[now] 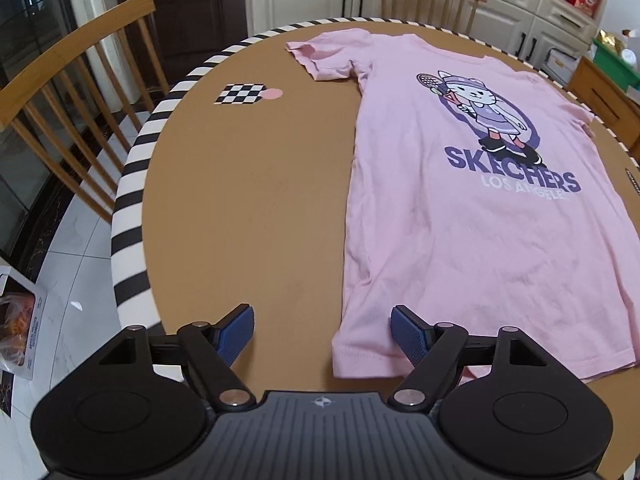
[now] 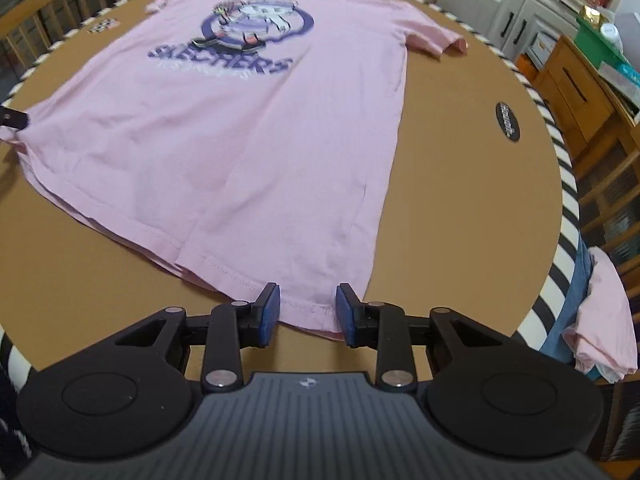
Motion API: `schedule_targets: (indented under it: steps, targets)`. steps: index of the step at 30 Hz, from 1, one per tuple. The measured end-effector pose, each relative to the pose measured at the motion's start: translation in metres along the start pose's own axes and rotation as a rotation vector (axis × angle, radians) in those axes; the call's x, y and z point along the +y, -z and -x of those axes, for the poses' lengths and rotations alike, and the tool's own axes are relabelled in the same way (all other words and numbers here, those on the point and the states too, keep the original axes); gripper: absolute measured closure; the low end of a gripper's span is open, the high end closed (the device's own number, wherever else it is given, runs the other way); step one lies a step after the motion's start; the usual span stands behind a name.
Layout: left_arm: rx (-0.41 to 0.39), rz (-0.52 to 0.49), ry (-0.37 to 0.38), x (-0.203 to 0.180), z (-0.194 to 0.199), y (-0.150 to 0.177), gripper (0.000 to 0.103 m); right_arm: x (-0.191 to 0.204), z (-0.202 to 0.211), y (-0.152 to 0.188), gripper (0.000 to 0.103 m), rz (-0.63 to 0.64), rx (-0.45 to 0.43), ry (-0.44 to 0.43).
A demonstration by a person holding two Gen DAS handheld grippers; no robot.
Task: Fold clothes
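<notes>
A pink T-shirt (image 1: 472, 184) with a purple cat print lies face up and flat on the round brown table (image 1: 248, 200). My left gripper (image 1: 324, 332) is open above the shirt's lower left hem corner. Its right pad (image 1: 408, 334) is over the cloth and its left pad is over bare table. In the right wrist view the same T-shirt (image 2: 248, 132) spreads away from me. My right gripper (image 2: 307, 312) is open, its blue pads standing either side of the lower right hem corner without pressing it. The cloth lies flat below them.
The table has a black-and-white striped rim (image 1: 128, 216), a checkered marker (image 1: 240, 93) with a pink dot, and a black oval sticker (image 2: 507, 122). Wooden chairs (image 1: 76, 92) stand around it. Folded clothes (image 2: 600, 320) are stacked off the right edge. Cabinets (image 2: 492, 4) line the back.
</notes>
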State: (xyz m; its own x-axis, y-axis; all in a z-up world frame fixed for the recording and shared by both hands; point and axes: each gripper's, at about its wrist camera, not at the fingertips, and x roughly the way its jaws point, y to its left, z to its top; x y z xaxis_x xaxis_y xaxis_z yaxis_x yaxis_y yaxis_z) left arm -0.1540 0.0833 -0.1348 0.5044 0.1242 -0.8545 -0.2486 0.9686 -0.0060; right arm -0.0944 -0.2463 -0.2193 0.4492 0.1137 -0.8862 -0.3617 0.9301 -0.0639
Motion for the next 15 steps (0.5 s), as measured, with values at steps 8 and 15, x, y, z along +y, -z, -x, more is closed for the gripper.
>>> schedule_targets:
  steps: [8,15]
  targets:
    - [-0.015,0.010,0.024,-0.001,0.012,0.007,0.025,-0.023,0.000,0.000,0.073,-0.173,0.036,-0.061]
    - [-0.010,0.038,0.028,0.002,0.014,0.007,0.025,-0.037,0.000,0.001,0.096,-0.231,0.041,-0.088]
